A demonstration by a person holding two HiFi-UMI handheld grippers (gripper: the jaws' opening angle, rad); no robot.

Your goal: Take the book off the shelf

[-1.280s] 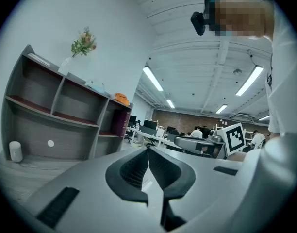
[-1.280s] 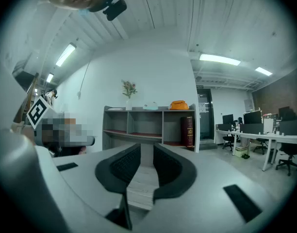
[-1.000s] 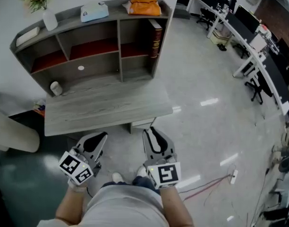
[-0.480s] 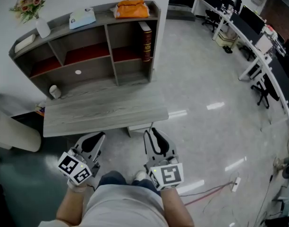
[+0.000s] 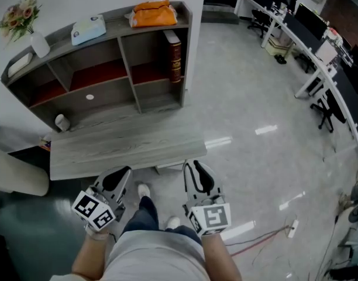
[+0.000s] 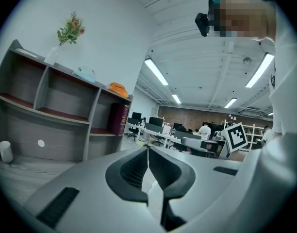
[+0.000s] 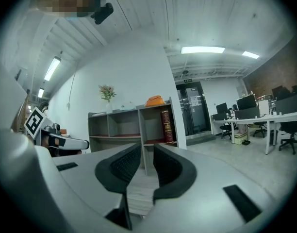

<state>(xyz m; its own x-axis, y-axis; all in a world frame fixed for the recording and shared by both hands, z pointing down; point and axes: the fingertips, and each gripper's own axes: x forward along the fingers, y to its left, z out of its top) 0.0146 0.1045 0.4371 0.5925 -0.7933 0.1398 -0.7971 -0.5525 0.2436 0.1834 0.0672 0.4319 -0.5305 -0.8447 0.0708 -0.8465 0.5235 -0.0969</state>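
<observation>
A dark red book [image 5: 175, 57] stands upright in the upper right compartment of the grey shelf [image 5: 186, 43]; it also shows in the left gripper view [image 6: 118, 119] and the right gripper view [image 7: 166, 126]. The shelf stands at the back of a grey desk [image 5: 126, 145]. Both grippers hang low in front of the desk's near edge, far from the book. My left gripper [image 5: 121, 172] [image 6: 147, 150] is shut with its tips touching. My right gripper [image 5: 192, 165] [image 7: 147, 149] is drawn shut, with only a thin slit and nothing between the jaws.
An orange bag [image 5: 151, 13], a pale blue box [image 5: 88, 29] and a vase of flowers [image 5: 27, 22] sit on top of the shelf. A white cup [image 5: 62, 122] stands on the desk. Office desks and chairs [image 5: 319, 57] line the right side; a cable [image 5: 267, 230] lies on the floor.
The person has stepped forward, one leg now out in front. Both grippers travelled with the step and stayed shut. The shelf and desk have shifted left in the head view.
</observation>
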